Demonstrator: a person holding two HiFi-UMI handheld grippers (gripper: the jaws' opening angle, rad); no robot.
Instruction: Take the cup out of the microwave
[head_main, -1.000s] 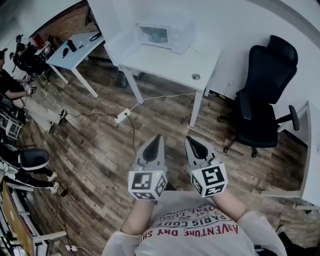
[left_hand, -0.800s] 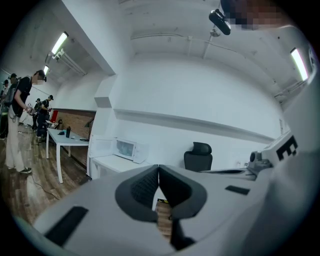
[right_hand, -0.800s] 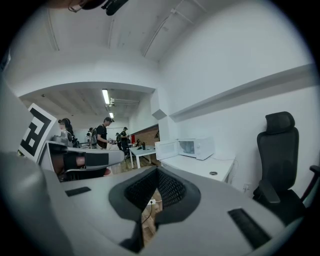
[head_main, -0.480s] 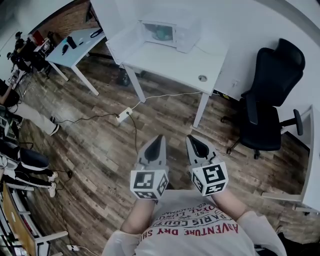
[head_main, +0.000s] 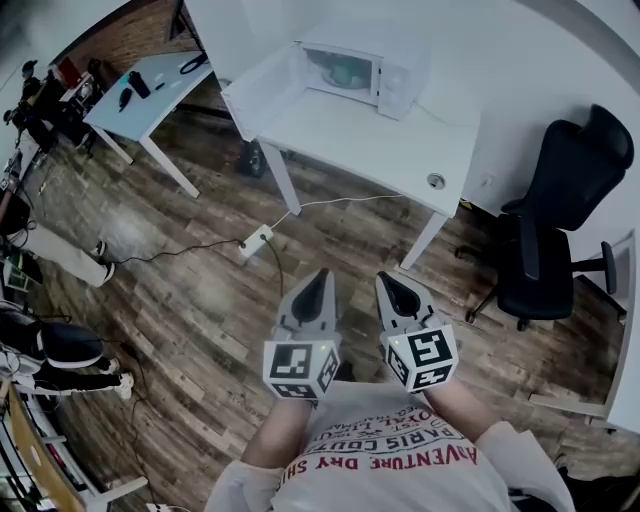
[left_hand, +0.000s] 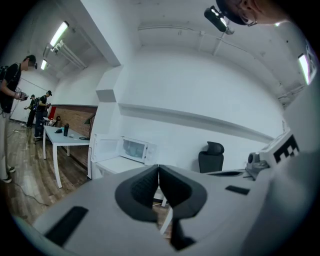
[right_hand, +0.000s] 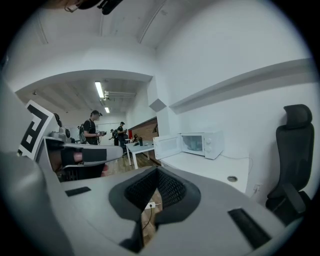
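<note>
A white microwave (head_main: 372, 68) stands at the back of a white table (head_main: 385, 135), its door (head_main: 262, 90) swung open to the left. Inside it I make out a pale green cup (head_main: 346, 70); the cup (right_hand: 193, 144) also shows faintly in the right gripper view. The microwave (left_hand: 133, 148) is far ahead in the left gripper view. Both grippers are held side by side over the wood floor, well short of the table. My left gripper (head_main: 318, 282) is shut and empty. My right gripper (head_main: 388, 284) has its tips together with nothing held.
A black office chair (head_main: 560, 215) stands right of the table. A power strip (head_main: 254, 240) and cables lie on the floor before it. A second table (head_main: 150, 85) with small items is at the far left, where people (left_hand: 12, 87) stand.
The table and microwave have drawn nearer and larger in the head view as I walked toward them. Both grippers keep the same pose, side by side.
</note>
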